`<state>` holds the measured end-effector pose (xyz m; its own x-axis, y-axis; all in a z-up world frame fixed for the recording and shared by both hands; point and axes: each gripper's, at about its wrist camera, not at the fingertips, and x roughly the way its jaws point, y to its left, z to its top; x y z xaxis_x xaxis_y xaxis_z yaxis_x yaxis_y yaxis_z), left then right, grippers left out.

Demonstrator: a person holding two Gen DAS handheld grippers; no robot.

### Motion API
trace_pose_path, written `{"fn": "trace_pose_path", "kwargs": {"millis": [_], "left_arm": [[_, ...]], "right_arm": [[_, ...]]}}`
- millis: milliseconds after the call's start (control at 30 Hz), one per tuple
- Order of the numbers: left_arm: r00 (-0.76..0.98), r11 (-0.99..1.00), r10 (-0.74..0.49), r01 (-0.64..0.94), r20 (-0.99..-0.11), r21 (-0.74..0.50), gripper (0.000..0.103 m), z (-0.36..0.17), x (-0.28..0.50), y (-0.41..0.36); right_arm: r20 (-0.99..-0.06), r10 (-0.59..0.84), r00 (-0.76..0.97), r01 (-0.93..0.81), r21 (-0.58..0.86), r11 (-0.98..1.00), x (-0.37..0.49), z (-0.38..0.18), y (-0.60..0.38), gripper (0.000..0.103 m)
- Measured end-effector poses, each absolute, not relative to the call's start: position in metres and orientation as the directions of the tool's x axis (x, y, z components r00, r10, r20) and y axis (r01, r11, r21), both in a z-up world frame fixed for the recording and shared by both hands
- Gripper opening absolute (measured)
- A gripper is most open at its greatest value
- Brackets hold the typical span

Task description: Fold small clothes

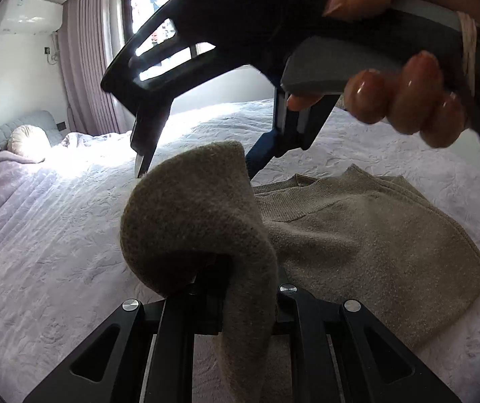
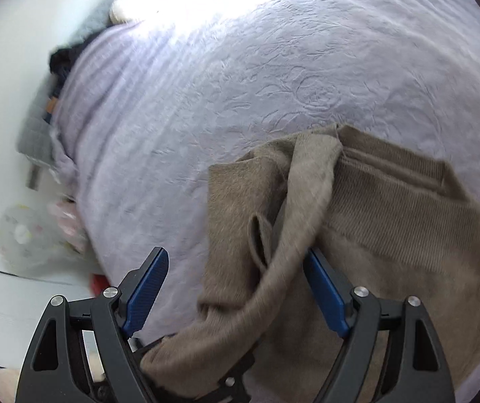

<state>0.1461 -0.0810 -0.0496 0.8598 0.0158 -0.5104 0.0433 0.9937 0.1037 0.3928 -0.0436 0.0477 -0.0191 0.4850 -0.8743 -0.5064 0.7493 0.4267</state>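
Note:
A small tan knit sweater (image 1: 357,231) lies on the bed, partly folded. In the left wrist view a fold of it (image 1: 193,215) is lifted and drapes over my left gripper (image 1: 240,288), whose fingers are hidden under the cloth; the jaws look shut on it. The right gripper (image 1: 193,164) hovers just above that fold, held by a hand (image 1: 404,100). In the right wrist view the right gripper (image 2: 236,268) is open, blue pads (image 2: 147,288) wide apart, with a strip of the sweater (image 2: 300,208) lying across between them.
A lilac quilted bedspread (image 1: 55,252) covers the bed. A pillow (image 1: 28,141) and grey headboard are at far left. Curtains and a window (image 1: 152,10) stand behind. Beside the bed in the right wrist view are a plastic bag (image 2: 25,238) and dark items (image 2: 63,60).

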Motion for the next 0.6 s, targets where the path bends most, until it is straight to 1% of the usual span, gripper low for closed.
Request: {"fn": "trace_pose_path", "kwargs": {"millis": [33, 100, 167, 233, 267, 367, 467, 500, 600], "left_arm": [[0.858, 0.997, 0.006, 0.034, -0.513, 0.069, 0.015, -0.049, 0.147, -0.075], [0.854, 1.000, -0.007, 0.006, -0.520, -0.005, 0.015, -0.045, 0.151, -0.060], [0.855, 1.000, 0.007, -0.022, -0.518, -0.022, 0.015, -0.041, 0.152, -0.052], [0.860, 1.000, 0.028, -0.019, -0.510, 0.022, 0.015, -0.039, 0.152, -0.057], [0.862, 0.998, 0.042, -0.014, -0.505, 0.058, 0.015, -0.037, 0.152, -0.062], [0.873, 0.990, 0.035, 0.035, -0.487, 0.134, 0.015, -0.029, 0.151, -0.085], [0.892, 0.966, 0.005, 0.114, -0.453, 0.233, 0.015, -0.021, 0.149, -0.121], [0.897, 0.952, -0.016, 0.149, -0.442, 0.268, 0.015, -0.020, 0.148, -0.136], [0.891, 0.899, -0.083, 0.261, -0.447, 0.353, 0.015, -0.026, 0.144, -0.182]], "right_arm": [[-0.884, 0.467, -0.011, -0.518, 0.404, 0.754, 0.393, 0.046, -0.037, 0.085], [-0.881, 0.473, -0.011, -0.518, 0.409, 0.751, 0.394, 0.041, -0.034, 0.085], [-0.868, 0.495, -0.031, -0.481, 0.447, 0.754, 0.395, 0.033, -0.036, 0.084], [-0.850, 0.526, -0.041, -0.466, 0.482, 0.742, 0.394, 0.031, -0.043, 0.044], [-0.843, 0.536, -0.033, -0.462, 0.488, 0.740, 0.393, 0.032, -0.047, 0.015], [-0.836, 0.549, 0.001, -0.476, 0.482, 0.735, 0.387, 0.038, -0.061, 0.012], [-0.800, 0.598, 0.046, -0.455, 0.517, 0.725, 0.375, 0.051, -0.101, 0.012], [-0.789, 0.611, 0.061, -0.443, 0.527, 0.725, 0.371, 0.054, -0.116, 0.012], [-0.765, 0.631, 0.125, -0.381, 0.550, 0.743, 0.352, 0.052, -0.177, 0.012]]}}
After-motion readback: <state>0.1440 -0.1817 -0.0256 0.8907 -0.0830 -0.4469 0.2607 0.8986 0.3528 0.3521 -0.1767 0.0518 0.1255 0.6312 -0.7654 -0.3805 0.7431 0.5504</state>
